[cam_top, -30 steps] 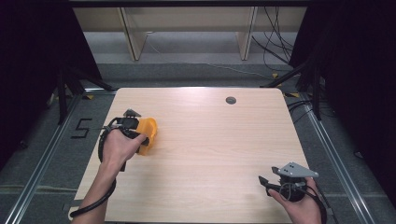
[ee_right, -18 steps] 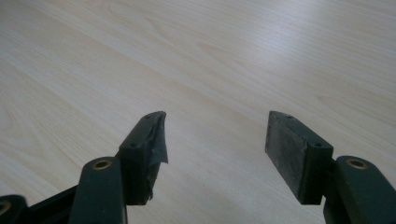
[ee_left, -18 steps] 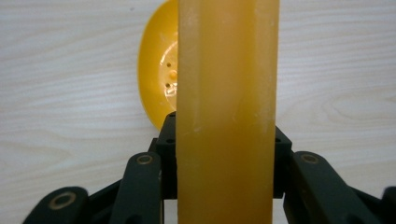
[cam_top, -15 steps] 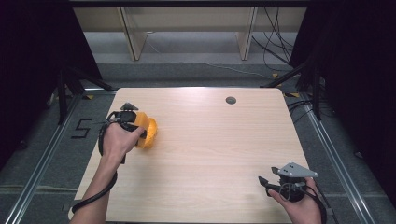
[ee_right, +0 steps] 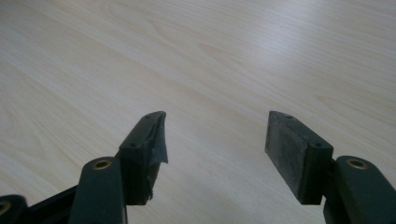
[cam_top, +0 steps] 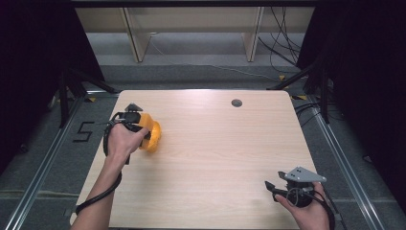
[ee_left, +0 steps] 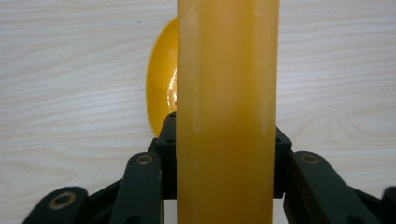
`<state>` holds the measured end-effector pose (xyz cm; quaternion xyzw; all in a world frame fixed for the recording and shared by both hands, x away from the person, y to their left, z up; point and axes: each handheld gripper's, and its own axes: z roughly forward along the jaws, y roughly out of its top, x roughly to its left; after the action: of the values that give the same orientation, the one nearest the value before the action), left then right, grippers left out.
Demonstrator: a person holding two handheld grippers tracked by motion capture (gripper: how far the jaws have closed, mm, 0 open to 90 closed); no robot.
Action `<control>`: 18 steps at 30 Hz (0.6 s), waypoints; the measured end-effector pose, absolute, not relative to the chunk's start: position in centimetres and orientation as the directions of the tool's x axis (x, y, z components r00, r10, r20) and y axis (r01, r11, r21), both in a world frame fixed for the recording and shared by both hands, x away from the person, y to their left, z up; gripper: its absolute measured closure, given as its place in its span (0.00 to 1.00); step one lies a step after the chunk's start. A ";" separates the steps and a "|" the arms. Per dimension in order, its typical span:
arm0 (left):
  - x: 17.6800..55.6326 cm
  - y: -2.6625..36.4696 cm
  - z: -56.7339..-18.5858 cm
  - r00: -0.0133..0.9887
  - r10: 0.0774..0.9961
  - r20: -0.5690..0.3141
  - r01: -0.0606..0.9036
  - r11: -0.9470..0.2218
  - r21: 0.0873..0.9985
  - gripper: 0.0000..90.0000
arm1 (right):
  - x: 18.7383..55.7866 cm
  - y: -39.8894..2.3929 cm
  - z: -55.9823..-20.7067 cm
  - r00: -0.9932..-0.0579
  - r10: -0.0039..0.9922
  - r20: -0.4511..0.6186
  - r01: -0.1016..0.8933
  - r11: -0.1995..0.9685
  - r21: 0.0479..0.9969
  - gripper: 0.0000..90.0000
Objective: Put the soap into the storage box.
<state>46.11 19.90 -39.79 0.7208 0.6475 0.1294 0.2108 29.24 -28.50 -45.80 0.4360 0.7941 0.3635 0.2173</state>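
An orange plastic scoop (cam_top: 152, 135) is held just over the wooden table (cam_top: 215, 153) near its left edge. My left gripper (cam_top: 143, 130) is shut on its flat, wide handle (ee_left: 227, 93). In the left gripper view the handle stands up between the jaws and the rounded yellow bowl (ee_left: 161, 88) shows beyond it over the wood. My right gripper (cam_top: 272, 190) rests low at the near right corner, open, pointing left. Its two pads (ee_right: 292, 149) stand wide apart over bare tabletop with nothing between them, and the right gripper (ee_right: 215, 140) touches no object.
A small dark round grommet (cam_top: 236, 102) sits in the table near the far edge. Cables (cam_top: 287, 52) and a pale shelf frame (cam_top: 191, 28) lie on the floor beyond the table. Metal rails (cam_top: 43, 163) run along both sides.
My left hand has drawn slightly toward the far left with the scoop and turned it a little. The right gripper has stayed put.
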 end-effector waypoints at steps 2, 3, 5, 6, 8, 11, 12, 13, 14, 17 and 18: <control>46.3 19.9 -39.8 0.123 0.989 -0.079 0.878 -0.072 0.473 0.67 | 29.2 -28.5 -45.8 -0.525 0.851 -0.029 0.534 0.356 0.767 0.43; 46.4 19.9 -39.7 0.120 0.989 -0.081 0.883 -0.070 0.464 0.67 | 29.2 -28.5 -45.8 -0.525 0.851 -0.030 0.534 0.356 0.767 0.43; 46.7 20.0 -39.8 0.119 0.989 -0.082 0.881 -0.067 0.467 0.67 | 29.2 -28.5 -45.8 -0.524 0.851 -0.033 0.533 0.357 0.767 0.43; 46.7 20.0 -39.8 0.119 0.989 -0.082 0.881 -0.067 0.467 0.67 | 29.2 -28.5 -45.8 -0.524 0.851 -0.033 0.533 0.357 0.767 0.43; 46.9 20.1 -39.9 0.115 0.990 -0.080 0.882 -0.065 0.466 0.67 | 29.2 -28.5 -45.8 -0.523 0.852 -0.032 0.533 0.356 0.768 0.43; 47.2 20.2 -40.0 0.111 0.991 -0.076 0.883 -0.063 0.464 0.67 | 29.2 -28.4 -45.9 -0.529 0.849 0.000 0.550 0.343 0.761 0.43; 47.2 20.2 -40.2 0.115 0.990 -0.076 0.882 -0.067 0.466 0.67 | 29.3 -28.5 -45.8 -0.525 0.851 -0.028 0.538 0.357 0.764 0.43; 47.3 20.1 -40.1 0.108 0.991 -0.078 0.888 -0.060 0.455 0.67 | 29.3 -28.5 -45.8 -0.524 0.851 -0.032 0.537 0.360 0.763 0.43; 47.4 20.2 -40.2 0.112 0.991 -0.079 0.890 -0.065 0.452 0.67 | 29.3 -28.5 -45.9 -0.526 0.850 -0.035 0.533 0.361 0.765 0.43; 47.5 20.0 -40.5 0.115 0.990 -0.077 0.887 -0.067 0.457 0.67 | 29.3 -28.5 -45.9 -0.524 0.851 -0.032 0.536 0.358 0.764 0.43; 47.6 19.9 -40.6 0.113 0.991 -0.078 0.887 -0.065 0.457 0.67 | 29.3 -28.5 -45.9 -0.524 0.851 -0.032 0.536 0.358 0.764 0.43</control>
<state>47.63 19.91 -40.55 0.7183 0.6534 0.1290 0.2011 29.27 -28.52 -45.85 0.4363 0.7948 0.3612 0.2181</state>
